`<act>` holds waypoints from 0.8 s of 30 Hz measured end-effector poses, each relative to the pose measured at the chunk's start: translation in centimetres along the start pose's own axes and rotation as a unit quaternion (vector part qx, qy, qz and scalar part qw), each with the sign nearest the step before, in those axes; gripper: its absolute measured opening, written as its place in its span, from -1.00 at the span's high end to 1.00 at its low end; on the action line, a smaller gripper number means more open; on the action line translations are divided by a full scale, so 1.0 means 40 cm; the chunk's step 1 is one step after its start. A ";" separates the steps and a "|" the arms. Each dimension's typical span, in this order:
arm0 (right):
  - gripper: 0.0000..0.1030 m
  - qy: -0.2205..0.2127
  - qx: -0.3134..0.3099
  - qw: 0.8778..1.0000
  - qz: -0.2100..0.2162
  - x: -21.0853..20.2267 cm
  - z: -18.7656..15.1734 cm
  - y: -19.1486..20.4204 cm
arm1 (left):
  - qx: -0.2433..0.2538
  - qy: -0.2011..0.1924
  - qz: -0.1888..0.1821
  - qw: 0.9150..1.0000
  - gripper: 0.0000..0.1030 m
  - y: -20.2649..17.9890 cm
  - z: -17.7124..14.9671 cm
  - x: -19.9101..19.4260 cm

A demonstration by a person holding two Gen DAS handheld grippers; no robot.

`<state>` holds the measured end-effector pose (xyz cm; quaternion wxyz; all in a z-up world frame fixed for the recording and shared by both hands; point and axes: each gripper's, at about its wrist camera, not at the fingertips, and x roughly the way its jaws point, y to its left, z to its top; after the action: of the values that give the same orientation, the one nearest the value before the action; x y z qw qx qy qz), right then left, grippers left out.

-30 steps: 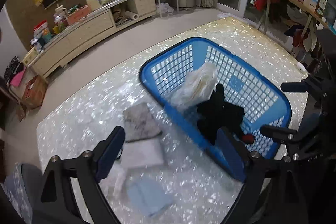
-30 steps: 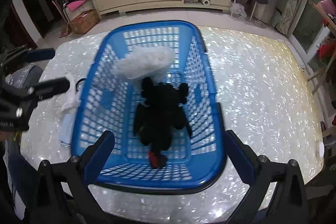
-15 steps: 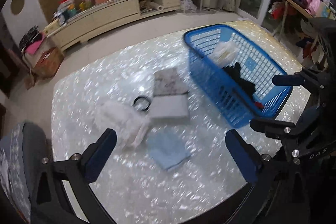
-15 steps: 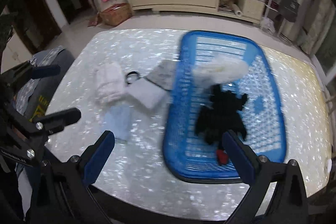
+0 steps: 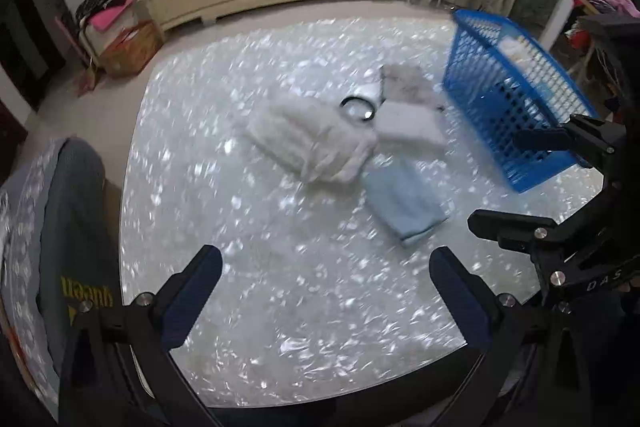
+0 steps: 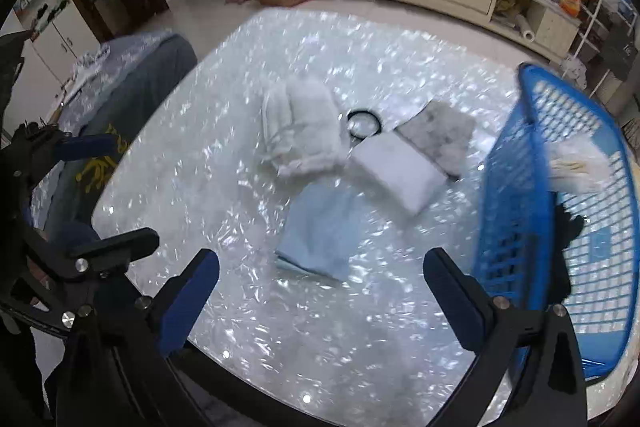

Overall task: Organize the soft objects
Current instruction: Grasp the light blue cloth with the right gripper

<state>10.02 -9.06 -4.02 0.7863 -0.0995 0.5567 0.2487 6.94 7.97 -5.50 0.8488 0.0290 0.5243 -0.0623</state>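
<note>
Both my left gripper point(image 5: 326, 293) and right gripper point(image 6: 322, 295) gape empty, the light blue cloth point(image 6: 320, 231) lying lengthwise just ahead of the right one, toward the tabletop's point(image 6: 280, 327) middle.

Both handheld grippers are showing matte black frames studded with small silver screws. The left gripper point(image 5: 326, 291) is wearing dark blue pads on its two fingers point(image 5: 192, 293), and the right gripper point(image 6: 320, 293) is wearing the same. White letters "DAS" are showing on the right gripper's frame.
</note>
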 end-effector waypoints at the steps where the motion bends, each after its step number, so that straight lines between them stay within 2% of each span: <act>1: -0.97 0.010 0.001 1.000 0.004 0.020 -0.002 0.004 | -0.003 0.003 0.000 1.000 -1.00 0.004 -0.007 0.008; 5: -0.81 0.042 0.012 0.999 0.023 0.092 -0.004 -0.002 | -0.021 0.015 -0.008 1.000 -1.00 0.029 -0.018 0.054; 11: -0.62 0.078 0.041 0.996 0.023 0.182 0.006 -0.029 | -0.038 0.029 -0.018 0.999 -1.00 0.054 -0.016 0.129; 15: -0.59 0.095 0.054 0.994 0.020 0.229 0.013 -0.053 | -0.046 0.037 -0.025 0.998 -1.00 0.064 -0.003 0.179; 17: -0.49 0.102 0.062 0.992 0.028 0.240 0.018 -0.059 | -0.047 0.040 -0.025 0.998 -1.00 0.066 0.007 0.199; 22: -0.27 0.101 0.060 0.993 0.018 0.264 0.028 -0.063 | -0.036 0.039 -0.023 0.998 -1.00 0.060 0.027 0.224; 24: -0.09 0.101 0.055 0.993 0.010 0.266 0.034 -0.061 | -0.037 0.037 -0.029 0.998 -1.00 0.060 0.032 0.226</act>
<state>15.11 -7.59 -13.65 0.7275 -0.0751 0.6474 0.2143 12.41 9.51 -13.03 0.8270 -0.0151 0.5581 -0.0665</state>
